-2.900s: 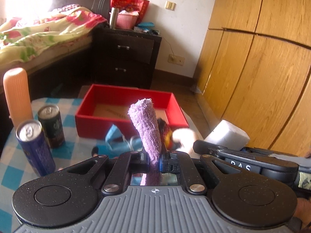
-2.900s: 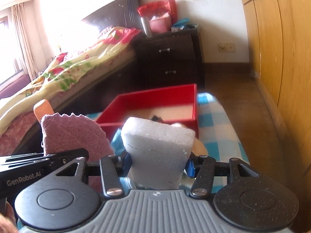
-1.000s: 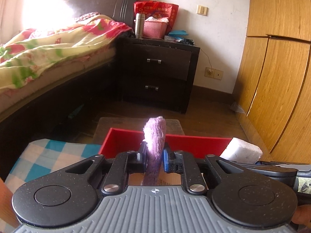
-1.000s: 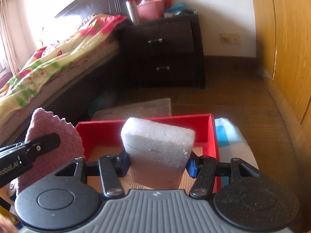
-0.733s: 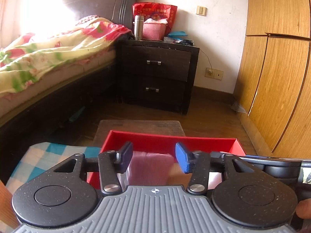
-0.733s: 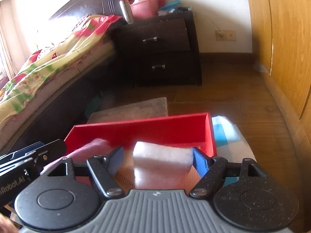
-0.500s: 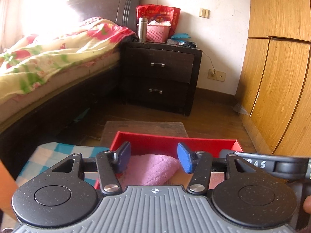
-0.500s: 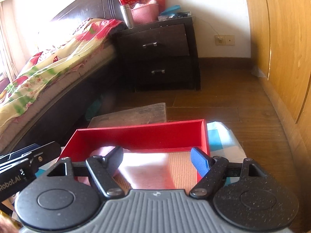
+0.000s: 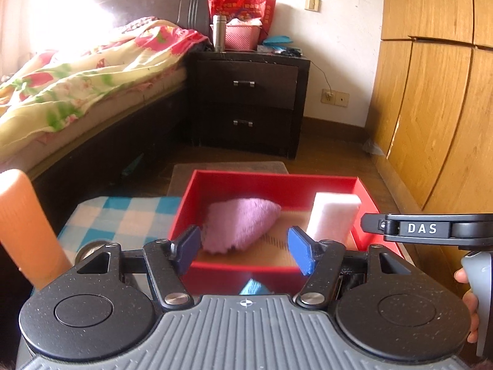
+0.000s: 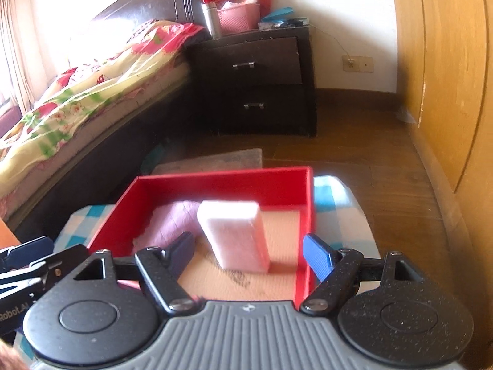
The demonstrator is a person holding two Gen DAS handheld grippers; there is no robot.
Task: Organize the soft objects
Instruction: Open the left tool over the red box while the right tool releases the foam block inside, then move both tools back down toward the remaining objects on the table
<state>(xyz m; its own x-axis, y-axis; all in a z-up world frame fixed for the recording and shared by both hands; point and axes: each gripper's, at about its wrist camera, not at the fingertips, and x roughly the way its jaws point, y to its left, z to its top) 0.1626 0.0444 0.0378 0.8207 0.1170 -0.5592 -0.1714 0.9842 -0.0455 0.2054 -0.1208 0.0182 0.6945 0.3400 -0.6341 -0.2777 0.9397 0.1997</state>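
Inside the red box (image 9: 268,182) lie purple cloth (image 9: 243,225) and white sponge (image 10: 234,231); left tongs (image 9: 243,251) opening, right tongs (image 10: 251,256) wide, both empty.

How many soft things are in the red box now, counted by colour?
Purple cloth: 1
White sponge: 1
Total in the red box: 2

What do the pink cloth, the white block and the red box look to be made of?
Cloth: fuzzy terry or microfibre, napped surface, scalloped edge.
Block: probably foam sponge, matte white, grainy, rounded corners.
Box: likely cardboard, thin smooth red walls over a plain tan floor.
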